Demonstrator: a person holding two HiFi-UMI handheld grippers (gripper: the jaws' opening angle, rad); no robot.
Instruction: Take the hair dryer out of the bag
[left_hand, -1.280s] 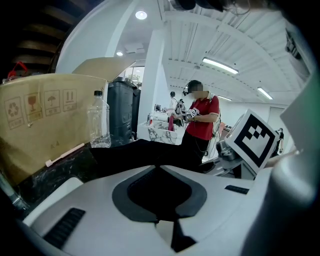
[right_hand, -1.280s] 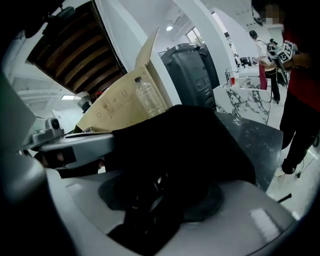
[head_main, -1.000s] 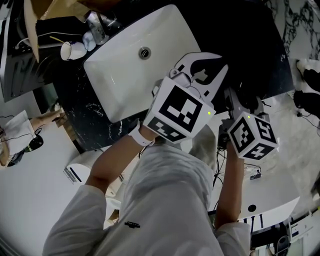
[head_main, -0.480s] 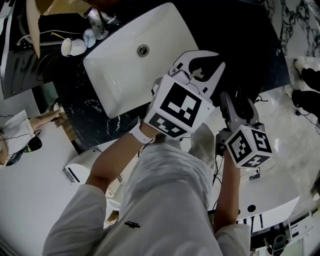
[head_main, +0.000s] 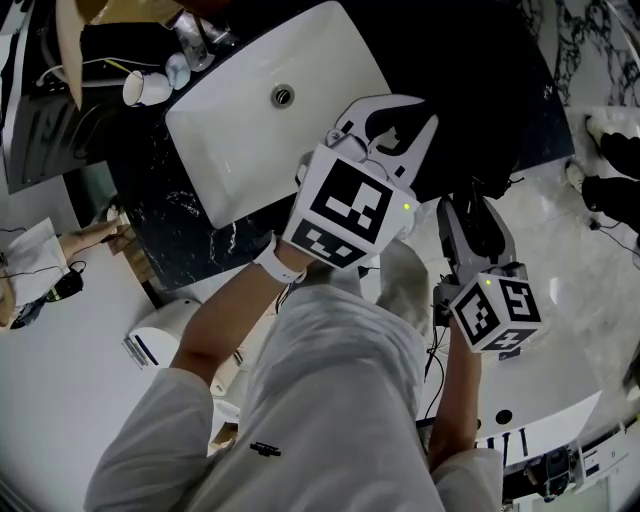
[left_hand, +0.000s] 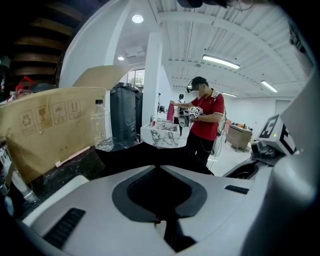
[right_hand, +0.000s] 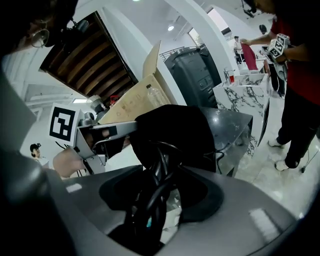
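Note:
My left gripper (head_main: 400, 110) reaches over the dark counter beside the sink, its white jaws shut on the rim of the black bag (left_hand: 150, 156). In the head view the bag blends into the black counter. My right gripper (head_main: 476, 207) is lower right, nearer my body. Its dark jaws are closed wide round the hair dryer (right_hand: 152, 200), whose looped black cable runs through the hollow between them. In the right gripper view the bag (right_hand: 172, 132) bulges just beyond the jaws, and the left gripper (right_hand: 117, 131) pinches it from the left.
A white sink (head_main: 250, 140) takes up the left of the black marble counter (head_main: 170, 215), with a cup (head_main: 140, 92) at its far corner. A cardboard box (left_hand: 45, 120), a plastic bottle (left_hand: 100, 125) and a dark bin (left_hand: 122, 115) stand behind. A person in a red shirt (left_hand: 205, 120) stands farther off.
My right gripper has drawn back from the counter toward my body, down in the head view, bringing the black dryer with it. The left gripper has hardly moved.

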